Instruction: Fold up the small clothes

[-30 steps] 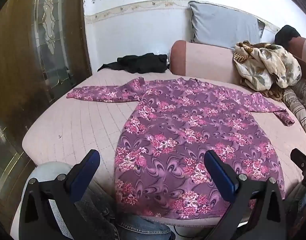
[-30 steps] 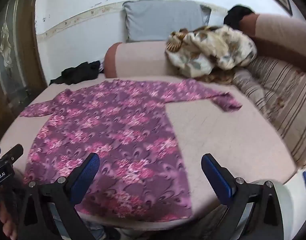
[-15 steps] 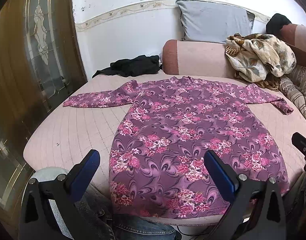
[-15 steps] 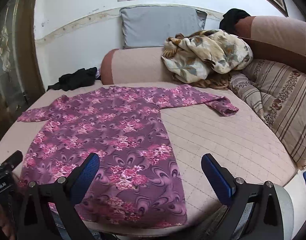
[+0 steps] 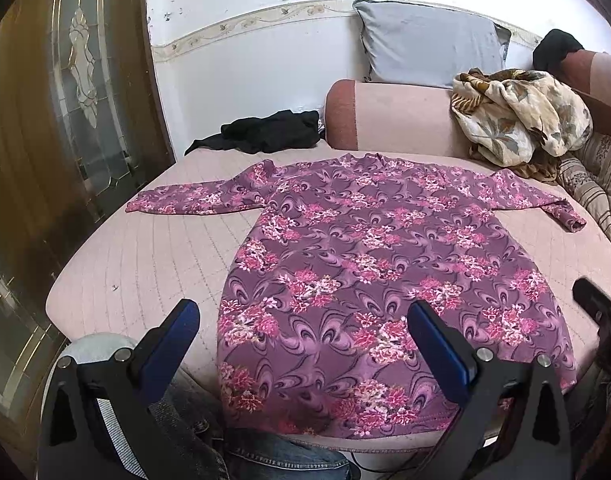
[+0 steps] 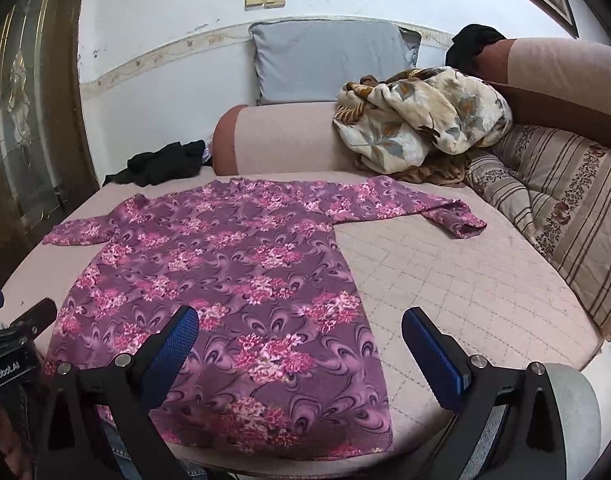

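A purple long-sleeved dress with pink flowers (image 5: 369, 264) lies flat on a pink quilted bed (image 5: 145, 264), both sleeves spread out, hem toward me. It also shows in the right wrist view (image 6: 225, 276). My left gripper (image 5: 301, 344) is open and empty, held above the hem's left part. My right gripper (image 6: 299, 344) is open and empty, above the hem's right corner. Neither touches the cloth.
A black garment (image 5: 269, 134) lies at the bed's far left. A pink bolster (image 5: 389, 120), a grey pillow (image 5: 429, 52) and a crumpled floral blanket (image 5: 521, 120) sit behind. Striped cushions (image 6: 565, 208) line the right side. A wooden glass door (image 5: 77, 92) stands left.
Both grippers have risen and tilted up a little, so the dress and bed sit lower and wider in view. The dress has not moved. Both grippers stay open.
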